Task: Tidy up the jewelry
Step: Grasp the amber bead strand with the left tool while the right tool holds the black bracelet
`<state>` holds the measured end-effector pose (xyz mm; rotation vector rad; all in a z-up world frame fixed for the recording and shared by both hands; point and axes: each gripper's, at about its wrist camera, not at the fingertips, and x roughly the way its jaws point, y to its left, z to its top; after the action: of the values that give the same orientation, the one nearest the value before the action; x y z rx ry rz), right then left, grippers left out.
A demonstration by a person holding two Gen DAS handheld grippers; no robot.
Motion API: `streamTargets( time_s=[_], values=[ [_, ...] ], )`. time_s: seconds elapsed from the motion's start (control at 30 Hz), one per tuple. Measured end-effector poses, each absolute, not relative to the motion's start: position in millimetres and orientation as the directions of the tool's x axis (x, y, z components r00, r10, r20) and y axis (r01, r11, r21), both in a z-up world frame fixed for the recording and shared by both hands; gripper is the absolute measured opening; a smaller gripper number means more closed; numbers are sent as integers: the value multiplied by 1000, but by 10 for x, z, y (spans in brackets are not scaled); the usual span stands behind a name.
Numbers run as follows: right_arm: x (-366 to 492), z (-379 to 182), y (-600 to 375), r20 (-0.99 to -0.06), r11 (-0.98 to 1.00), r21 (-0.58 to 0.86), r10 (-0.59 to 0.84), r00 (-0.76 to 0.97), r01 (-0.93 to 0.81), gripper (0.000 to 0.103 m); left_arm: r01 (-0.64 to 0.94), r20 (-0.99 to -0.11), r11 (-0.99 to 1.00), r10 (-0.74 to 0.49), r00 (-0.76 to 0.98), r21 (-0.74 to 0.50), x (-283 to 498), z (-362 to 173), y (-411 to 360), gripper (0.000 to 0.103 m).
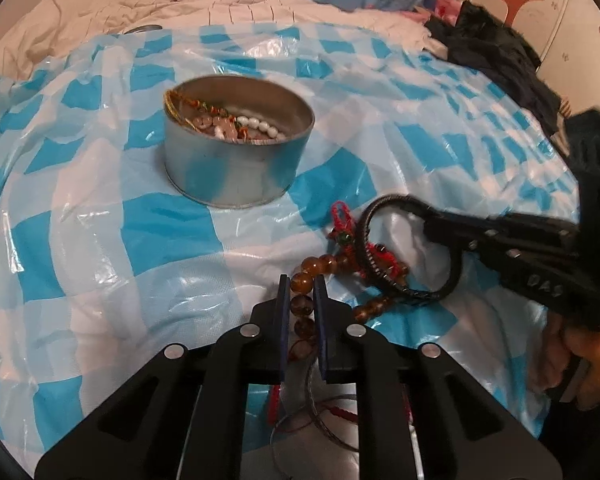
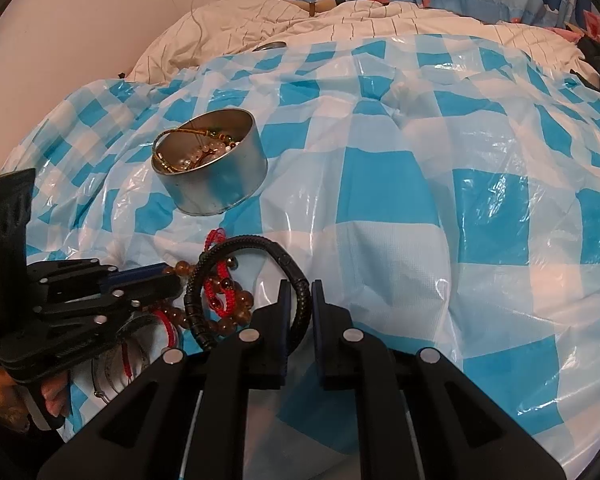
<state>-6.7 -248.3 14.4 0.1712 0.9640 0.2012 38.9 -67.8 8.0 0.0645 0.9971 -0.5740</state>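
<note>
So the left gripper [image 1: 303, 292] is clamping down on the amber bead bracelet [image 1: 302, 305], with a few of the brown beads sitting right between its two blue pads while the rest of the strand is curling off to the right on the sheet. The right gripper [image 2: 299, 300] is pinching the black braided bracelet [image 2: 236, 276], which is running straight through the gap between its pads and looping out to the left, half lifted over the pile.

That pile is sitting just beyond and between the two claws: a red cord bracelet [image 2: 216, 280] is tangling with the amber beads, and the black loop is lying across both. Closer to the left claw's body, a thin wire bangle with red thread [image 1: 320, 416] is poking out underneath it.

Farther out, up and to the left of both claws, the round metal tin [image 1: 236, 152] is sitting open on the blue-and-white checked plastic sheet [image 2: 420, 200], well apart from the pile. It's already holding white beads, pinkish beads and a gold cord hanging over its rim. Behind it all, a white striped blanket [image 2: 300, 16] is bunching up.
</note>
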Motion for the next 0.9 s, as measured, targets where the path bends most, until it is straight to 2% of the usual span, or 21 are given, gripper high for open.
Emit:
streamTargets(
  time_s=[0.33, 0.9],
  values=[
    [-72, 161, -2461, -787, 966, 237, 255, 561, -107, 11, 437, -745, 851, -489, 453, -292, 440, 326, -385, 10],
    [-115, 285, -2413, -753, 968, 214, 248, 609, -129, 11, 425, -713, 856, -492, 500, -294, 445, 497, -245, 10]
  ],
)
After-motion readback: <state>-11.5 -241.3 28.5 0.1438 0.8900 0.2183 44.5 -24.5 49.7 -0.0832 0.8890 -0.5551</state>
